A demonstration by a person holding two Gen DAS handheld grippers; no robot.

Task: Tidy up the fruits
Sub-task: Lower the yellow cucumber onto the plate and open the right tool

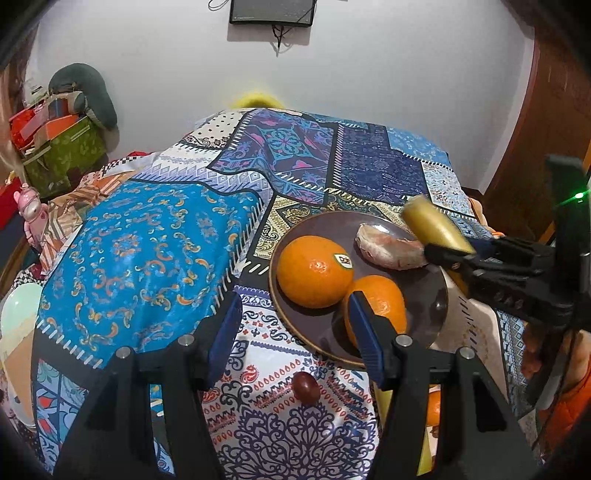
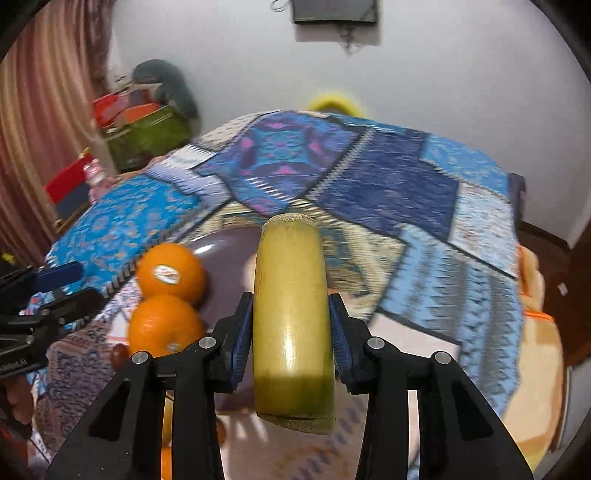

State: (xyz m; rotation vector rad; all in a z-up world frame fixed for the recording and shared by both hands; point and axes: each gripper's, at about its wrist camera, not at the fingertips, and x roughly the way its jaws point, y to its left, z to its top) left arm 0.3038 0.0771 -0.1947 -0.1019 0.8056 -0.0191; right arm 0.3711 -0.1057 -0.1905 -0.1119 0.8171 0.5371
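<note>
**Fruit on a brown plate, a yellow-green stalk piece in the right tongs**

A white wall [image 1: 369, 92] with a dark screen [image 1: 272, 13] mounted high backs the room; a reddish curtain [image 2: 40, 129] hangs at the left in the right wrist view. The table is covered by a patchwork cloth [image 1: 147, 240] of blue, purple and cream printed panels. A green box [image 1: 62, 155] with red and orange items stands at the far left.

On the cloth sits a round, glossy brown plate [image 1: 432, 295]. It holds two smooth oranges, one stickered [image 1: 314, 271], one partly hidden [image 1: 384, 299], and a pale, wrinkled pinkish wedge [image 1: 388, 249]. A small dark red fruit [image 1: 306, 387] lies on the cloth near the plate.

The right tongs [image 2: 291, 336] pinch a waxy yellow-green cylindrical stalk piece [image 2: 291, 302], held above the plate's far edge. The left tongs [image 1: 291, 332] stand spread, holding nothing, one finger over the plate's rim.
</note>
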